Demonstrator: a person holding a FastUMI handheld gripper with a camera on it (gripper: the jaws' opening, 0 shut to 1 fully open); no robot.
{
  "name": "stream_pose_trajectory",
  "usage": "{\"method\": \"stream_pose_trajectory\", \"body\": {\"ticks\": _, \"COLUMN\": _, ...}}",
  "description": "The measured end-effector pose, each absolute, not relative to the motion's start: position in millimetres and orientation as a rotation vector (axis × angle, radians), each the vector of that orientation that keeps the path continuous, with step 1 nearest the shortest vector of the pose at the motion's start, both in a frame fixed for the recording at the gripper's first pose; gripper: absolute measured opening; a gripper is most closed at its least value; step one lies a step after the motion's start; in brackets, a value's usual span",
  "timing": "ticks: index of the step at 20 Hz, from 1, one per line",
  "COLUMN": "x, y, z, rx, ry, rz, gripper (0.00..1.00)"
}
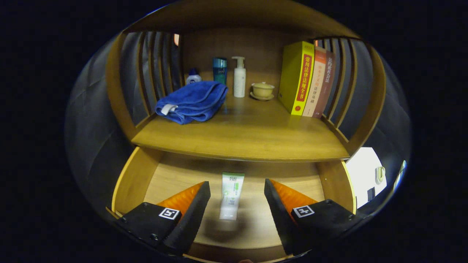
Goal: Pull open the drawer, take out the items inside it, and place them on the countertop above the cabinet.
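One view, gripper view: the drawer [135, 179] is pulled out under the countertop [241, 140], and a single tube [231, 195] lies flat on the drawer floor.
Step in hand: as I judge it, lowering over the tube to pick it up.
How to do it well: come straight down with the tube centred in the gap, close across its narrow width near the middle, and lift level so it clears the countertop lip.
Gripper [237, 195]: fingers spread wide, holding nothing.
Tube relative to fingers: between them, lengthwise along them, touching neither; its far end reaches towards the countertop edge.
On the countertop, beyond the tube: blue towel [192, 101], bottles, lidded cup [262, 90], books [307, 80].
Risk: the soft tube could slip if pinched at its end.
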State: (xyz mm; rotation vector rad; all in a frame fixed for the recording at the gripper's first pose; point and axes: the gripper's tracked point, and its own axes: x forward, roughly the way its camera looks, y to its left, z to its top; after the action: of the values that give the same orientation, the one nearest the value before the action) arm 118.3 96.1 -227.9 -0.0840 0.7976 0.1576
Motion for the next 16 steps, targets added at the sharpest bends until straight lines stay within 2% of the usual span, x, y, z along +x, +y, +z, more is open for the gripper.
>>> {"method": "stream_pose_trajectory", "body": {"ticks": 16, "x": 136.6, "y": 109.3, "z": -331.4, "rx": -0.043, "ry": 1.138, "rz": 0.17, "gripper": 0.97}}
